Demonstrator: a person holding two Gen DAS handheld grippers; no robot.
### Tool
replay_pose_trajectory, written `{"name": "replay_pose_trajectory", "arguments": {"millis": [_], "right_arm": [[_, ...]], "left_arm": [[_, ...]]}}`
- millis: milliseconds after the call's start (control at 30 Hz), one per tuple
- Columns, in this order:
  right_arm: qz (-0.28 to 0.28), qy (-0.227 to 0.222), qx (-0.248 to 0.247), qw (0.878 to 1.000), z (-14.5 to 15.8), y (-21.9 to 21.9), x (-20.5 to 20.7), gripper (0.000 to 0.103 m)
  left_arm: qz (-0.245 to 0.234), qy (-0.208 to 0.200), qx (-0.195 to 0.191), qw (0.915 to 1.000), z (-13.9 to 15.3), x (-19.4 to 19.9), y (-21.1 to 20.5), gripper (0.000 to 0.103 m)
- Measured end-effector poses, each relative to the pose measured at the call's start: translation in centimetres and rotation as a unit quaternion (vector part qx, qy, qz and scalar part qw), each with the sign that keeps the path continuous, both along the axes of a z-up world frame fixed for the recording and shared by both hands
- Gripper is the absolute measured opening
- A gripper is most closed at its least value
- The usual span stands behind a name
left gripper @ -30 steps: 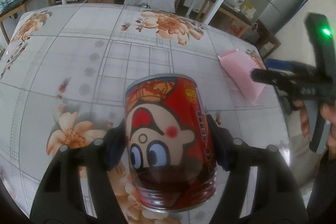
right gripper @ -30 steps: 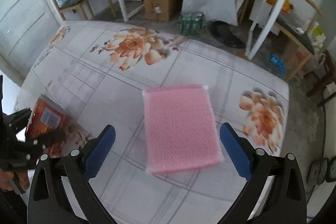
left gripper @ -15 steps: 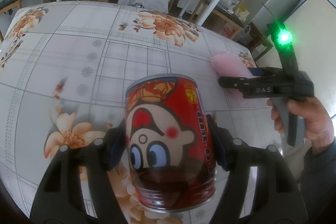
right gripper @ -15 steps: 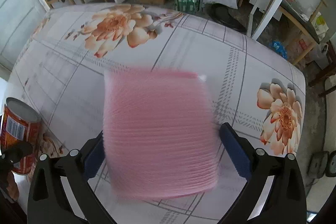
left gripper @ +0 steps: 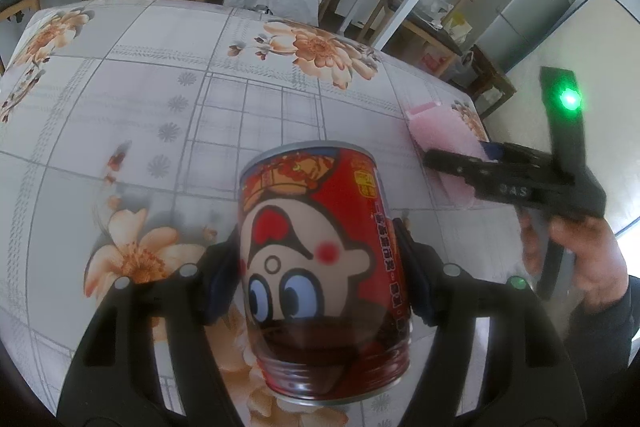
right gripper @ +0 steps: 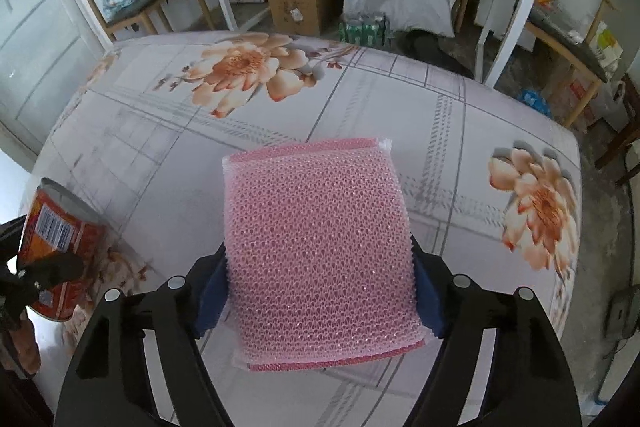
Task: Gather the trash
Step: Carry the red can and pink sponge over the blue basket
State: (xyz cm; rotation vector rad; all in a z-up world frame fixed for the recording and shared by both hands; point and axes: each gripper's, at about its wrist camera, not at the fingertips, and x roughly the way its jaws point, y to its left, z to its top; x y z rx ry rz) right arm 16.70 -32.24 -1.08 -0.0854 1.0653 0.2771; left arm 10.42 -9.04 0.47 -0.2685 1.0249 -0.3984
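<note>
Two pieces of trash are showing, one per gripper: one can and one pink pad. The left gripper is clenching the red can between its two blue pads, holding it off the flowered tablecloth near the camera. The can is standing roughly upright, its silver rim on top, its label carrying a cartoon face with blue eyes and red cheeks; from the right wrist view the same can is showing a barcode at the far left.

The right gripper has just been closing its jaws, and the pink mesh scouring pad is sitting between them, both blue pads pressing against its left and right edges. The pad is square, netted, with a darker pink layer along its near edge and a white seam at its far right corner. It is lying over the middle of the table.

In the left wrist view a hand is gripping the right tool's black handle, a green light glowing on it.
</note>
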Motion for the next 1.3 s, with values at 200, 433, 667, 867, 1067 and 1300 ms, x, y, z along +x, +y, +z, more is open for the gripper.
{"name": "replay_pose_trajectory", "arguments": {"millis": [200,433,667,867,1067,1300], "right_arm": [[0.017,-0.035,0.000,0.999,2.4,2.6,-4.4,0.074],[0.092,-0.084,0.027,0.992,7.6,11.7,-10.9,0.074],[0.238,-0.110,0.081,0.962,12.6,27.6,-19.9,0.075],[0.357,-0.085,0.108,0.924,12.4,41.0,-28.7,0.075],[0.441,-0.031,0.114,0.890,9.1,50.9,-37.5,0.075],[0.491,0.029,0.101,0.865,4.2,56.7,-45.1,0.076]], "left_arm": [[0.001,-0.021,0.014,0.9997,2.1,-3.1,1.9,0.064],[0.082,-0.071,0.020,0.9939,8.7,-13.0,12.6,0.064],[0.235,-0.067,0.098,0.9648,11.5,-31.4,28.6,0.064],[0.367,0.045,0.147,0.9174,3.2,-45.9,38.8,0.064],[0.453,0.162,0.112,0.8696,-10.5,-56.1,43.6,0.064],[0.493,0.224,0.097,0.8347,-21.8,-59.9,46.5,0.064]]}}
